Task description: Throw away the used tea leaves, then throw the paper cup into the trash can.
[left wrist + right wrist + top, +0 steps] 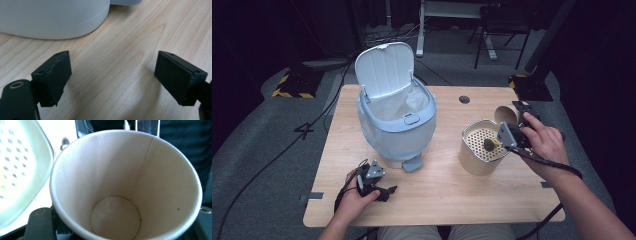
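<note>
Dark studio floor with cables lay behind wooden tabletop [437, 195]. Pale blue pedal bin [397, 120] stood mid-tabletop, lid up, liner exposed, likely ready to take waste. Right claw [518, 112] was clenched on paper cup [125, 185], held tilted at far right just beside perforated beige container [482, 147]; cup interior looked empty. Left claw [112, 77] was released, jaws wide apart, parked low on tabletop near bin base, probably waiting.
</note>
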The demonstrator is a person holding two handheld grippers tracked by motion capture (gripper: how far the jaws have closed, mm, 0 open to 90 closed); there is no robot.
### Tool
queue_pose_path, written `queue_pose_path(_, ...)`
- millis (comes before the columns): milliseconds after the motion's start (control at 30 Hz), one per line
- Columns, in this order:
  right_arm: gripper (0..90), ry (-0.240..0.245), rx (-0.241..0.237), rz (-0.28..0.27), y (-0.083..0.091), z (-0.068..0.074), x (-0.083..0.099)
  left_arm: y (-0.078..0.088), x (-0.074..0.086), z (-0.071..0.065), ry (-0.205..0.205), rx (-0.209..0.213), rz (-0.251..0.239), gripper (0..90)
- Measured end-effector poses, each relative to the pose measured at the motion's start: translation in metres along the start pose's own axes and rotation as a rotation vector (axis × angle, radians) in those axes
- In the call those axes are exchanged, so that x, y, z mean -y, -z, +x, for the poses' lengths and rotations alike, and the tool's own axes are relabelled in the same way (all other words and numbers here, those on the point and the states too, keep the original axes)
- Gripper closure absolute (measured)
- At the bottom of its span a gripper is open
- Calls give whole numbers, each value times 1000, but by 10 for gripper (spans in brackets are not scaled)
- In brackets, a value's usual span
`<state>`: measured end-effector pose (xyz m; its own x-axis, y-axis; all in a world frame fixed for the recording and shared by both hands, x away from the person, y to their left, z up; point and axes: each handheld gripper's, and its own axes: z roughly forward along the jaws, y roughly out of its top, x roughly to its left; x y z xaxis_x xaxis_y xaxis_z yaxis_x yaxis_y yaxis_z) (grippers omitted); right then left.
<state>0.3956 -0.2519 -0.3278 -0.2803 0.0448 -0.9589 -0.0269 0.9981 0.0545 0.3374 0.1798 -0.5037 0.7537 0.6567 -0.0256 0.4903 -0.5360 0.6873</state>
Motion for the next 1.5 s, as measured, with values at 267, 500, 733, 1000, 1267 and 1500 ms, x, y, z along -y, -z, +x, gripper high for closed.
queue_pose_path(267, 282, -506, -198, -80, 4, -16, 21, -4, -4, 4, -12, 7, 3, 139)
queue_pose_path(500, 282, -874, -393, -136, 2, -25, 36, -3, -3, 3, -15, 0, 2, 146)
queue_pose_path(733, 282, -952, -448, -172, -1, -34, 37, 1, 1, 1, -11, -2, 1, 154)
queue_pose_path(1000, 282, -935, -474, -209, -5, -51, 18, 6, 6, 1, 0, -10, 0, 154)
queue_pose_path(1267, 282, -923, -506, -287, -14, -76, -15, 7, 7, -2, 25, -34, -1, 154)
queue_pose_path(1500, 282, -916, -521, -346, -19, -93, -44, 7, 7, -3, 30, -37, -3, 153)
